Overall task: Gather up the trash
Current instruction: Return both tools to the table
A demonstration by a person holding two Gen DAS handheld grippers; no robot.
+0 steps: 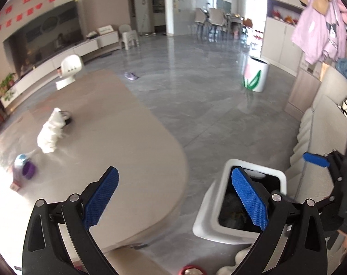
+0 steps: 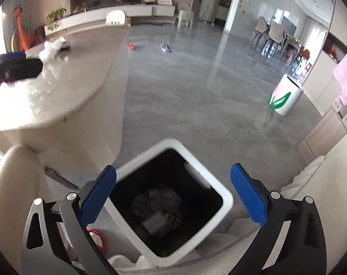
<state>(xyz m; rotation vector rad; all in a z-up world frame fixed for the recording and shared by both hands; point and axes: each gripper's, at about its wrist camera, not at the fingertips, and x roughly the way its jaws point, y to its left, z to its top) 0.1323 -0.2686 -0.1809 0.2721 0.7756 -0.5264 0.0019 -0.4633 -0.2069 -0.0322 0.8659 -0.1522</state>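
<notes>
While both tools hang empty: nothing is gripped.
Right gripper (image 2: 173,197): jaws wide, directly above the white bin (image 2: 219,197), trash already inside.
Left gripper (image 1: 175,197): jaws wide, between table (image 1: 127,137) and bin.
Remaining trash: crumpled white tissue (image 1: 50,130) on the table, well apart.
Risk: soft tissue could slip a loose pinch, or the nearby purple cup (image 1: 27,169) gets knocked.
</notes>
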